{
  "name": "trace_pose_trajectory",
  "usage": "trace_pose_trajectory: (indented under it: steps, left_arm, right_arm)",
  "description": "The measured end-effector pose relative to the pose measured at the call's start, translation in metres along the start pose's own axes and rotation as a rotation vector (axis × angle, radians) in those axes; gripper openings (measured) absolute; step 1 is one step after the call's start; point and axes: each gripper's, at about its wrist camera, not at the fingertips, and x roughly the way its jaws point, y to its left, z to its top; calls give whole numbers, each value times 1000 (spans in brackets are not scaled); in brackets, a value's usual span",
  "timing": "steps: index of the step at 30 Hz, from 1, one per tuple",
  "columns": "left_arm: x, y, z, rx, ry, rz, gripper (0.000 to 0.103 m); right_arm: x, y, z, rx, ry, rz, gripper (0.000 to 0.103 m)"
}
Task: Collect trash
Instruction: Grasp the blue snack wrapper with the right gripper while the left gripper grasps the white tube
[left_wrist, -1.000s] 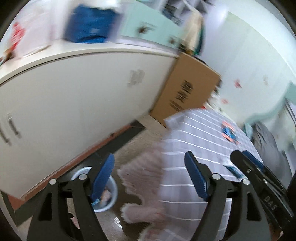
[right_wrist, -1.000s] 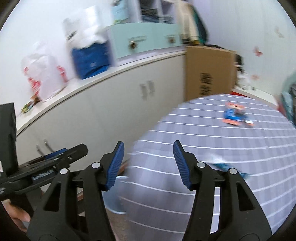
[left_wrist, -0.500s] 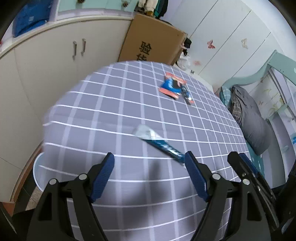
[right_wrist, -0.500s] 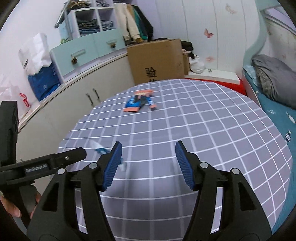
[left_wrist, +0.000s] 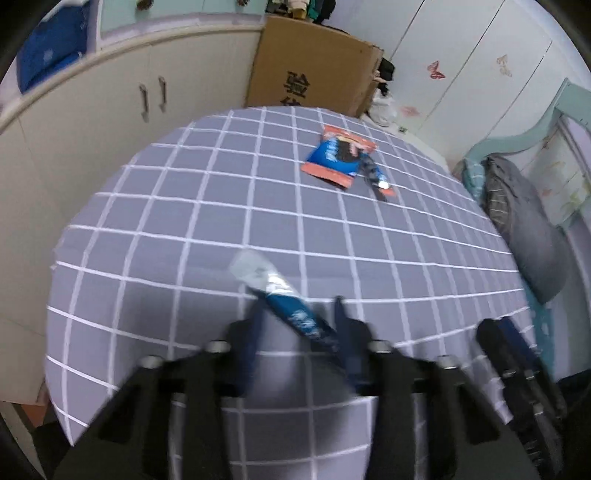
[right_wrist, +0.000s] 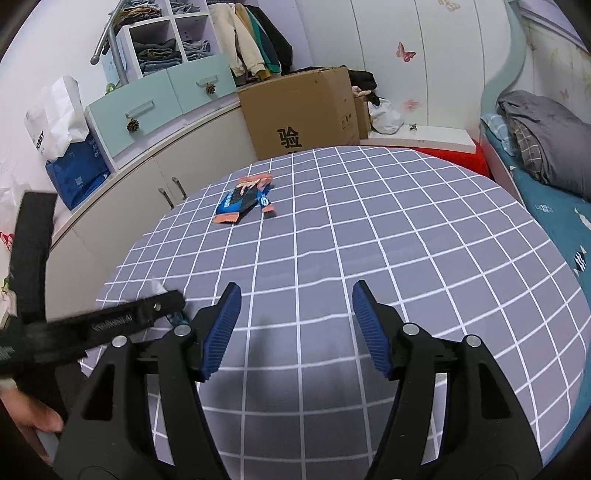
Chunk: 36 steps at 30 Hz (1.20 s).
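Observation:
A long blue and silver wrapper (left_wrist: 284, 302) lies on the grey checked tablecloth (left_wrist: 184, 229). My left gripper (left_wrist: 299, 339) is open, blurred, with its fingers on either side of the wrapper's near end. An orange and blue snack packet (left_wrist: 338, 157) with a small wrapper (left_wrist: 376, 179) beside it lies further back; it also shows in the right wrist view (right_wrist: 240, 201). My right gripper (right_wrist: 295, 325) is open and empty above the table's near part. The left gripper's body (right_wrist: 110, 321) hides most of the long wrapper there.
A cardboard box (right_wrist: 303, 110) stands behind the table. White cabinets (left_wrist: 92, 122) run along the left with a blue bag (right_wrist: 77, 175) on top. A bed with grey bedding (right_wrist: 539, 133) is on the right.
Both views swung from the cabinet and floor bin up onto the table. My left gripper has since dropped over the long wrapper and its fingers have narrowed around it.

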Motion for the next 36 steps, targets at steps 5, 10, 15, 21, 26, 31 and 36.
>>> trace_pose_trajectory:
  steps: [5,10,15,21,26,31,36]
  left_arm:
    - [3,12,9,5,-18,-56,9]
    - [-1,36,32,24,-95,6,6]
    - [-14,61,63,58,-193,100,6]
    - [-27,88,87,108,-303,216,6]
    - [-29,113,97,122,-354,285,6]
    - [-26,145,103,92,-349,310,6]
    - [-29,177,104,51,-348,326,6]
  right_arm:
    - [6,8,9,-3,7,16,64]
    - [26,23,21,-14,39,29,64]
    - [60,39,40,6,60,28,73]
    - [104,55,70,13,59,-15,81]
    - [151,52,90,81,86,-37,85]
    - [178,62,99,93,123,-52,86]
    - [197,82,104,16,170,-149,87]
